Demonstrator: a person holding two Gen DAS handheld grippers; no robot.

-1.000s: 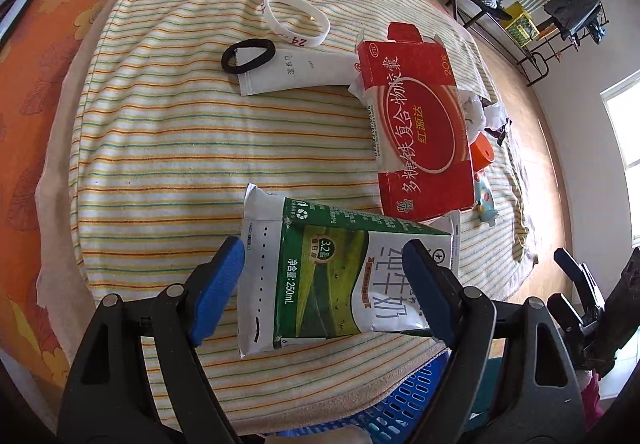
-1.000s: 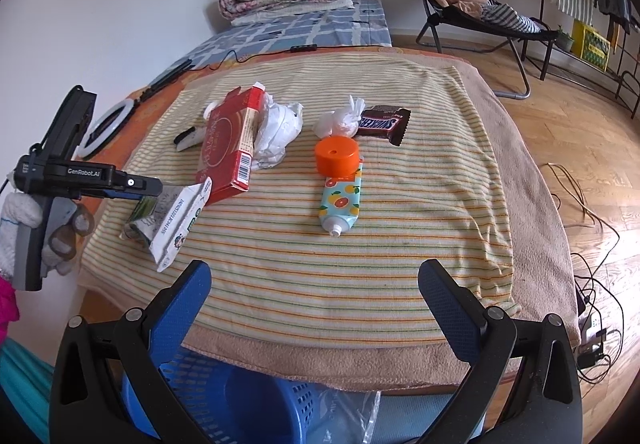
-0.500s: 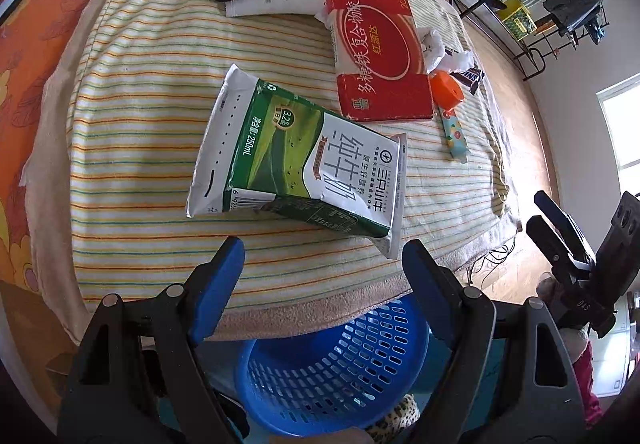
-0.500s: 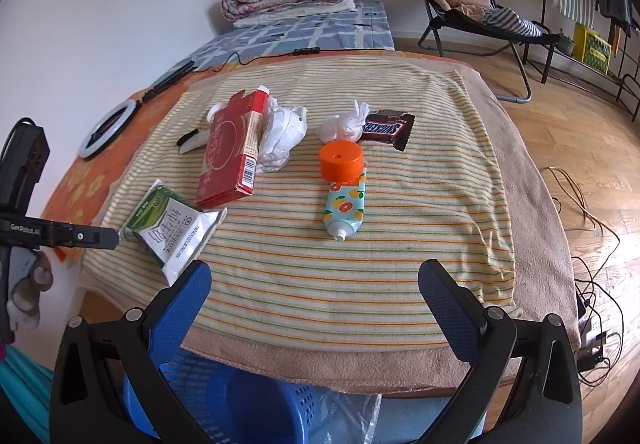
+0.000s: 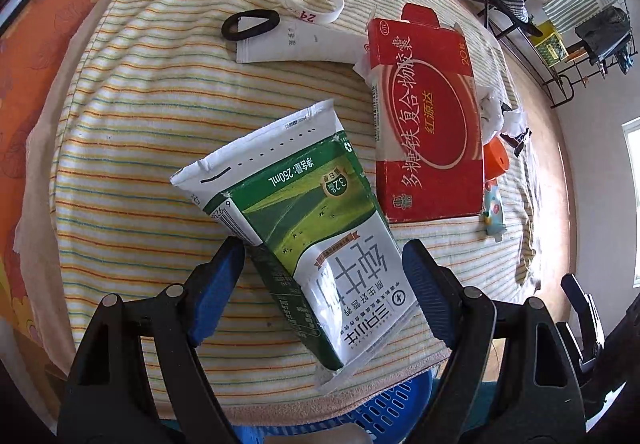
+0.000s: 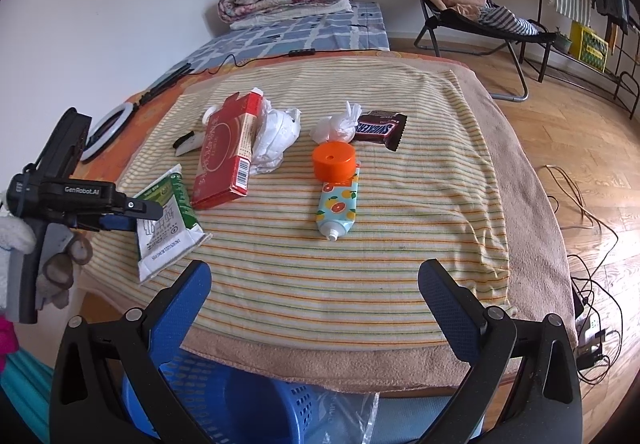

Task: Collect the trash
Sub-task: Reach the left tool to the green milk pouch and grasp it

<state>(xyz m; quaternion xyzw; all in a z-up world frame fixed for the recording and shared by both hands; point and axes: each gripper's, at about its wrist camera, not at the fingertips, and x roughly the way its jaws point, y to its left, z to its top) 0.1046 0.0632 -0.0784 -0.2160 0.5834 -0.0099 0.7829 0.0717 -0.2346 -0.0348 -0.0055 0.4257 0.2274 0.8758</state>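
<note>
1. a green-and-white flattened milk carton (image 5: 304, 244) is seen lying on the striped yellow towel (image 5: 132, 116) near its front edge, one end overhanging toward the blue plastic perforated basket (image 5: 384, 408) below.
2. the left gripper (image 5: 323, 276) is spread wide around the carton; the blue pads (image 5: 216, 284) sit either side of it, and contact cannot be confirmed from the left wrist view.
3. in the right wrist view the left gripper (image 6: 120, 220) is seen level with the carton (image 6: 166, 220) at the towel's left edge, held in a white-gloved hand (image 6: 16, 240).
4. the right gripper (image 6: 314, 308) is held open with nothing between its fingers, hovering over the towel's front edge, above the basket (image 6: 224, 404).
5. other trash is laid out on the towel: a red rectangular cardboard box (image 6: 226, 154), crumpled white plastic (image 6: 278, 134) touching it, an orange-capped fruit-print tube (image 6: 338, 196), a small white tissue wad (image 6: 338, 126) just beside a brown snickers wrapper (image 6: 380, 130).
6. at the far side in the left wrist view, a white wristband (image 5: 310, 0), a black hair tie (image 5: 250, 24) and a flat white packet (image 5: 296, 44) are seen close together.
</note>
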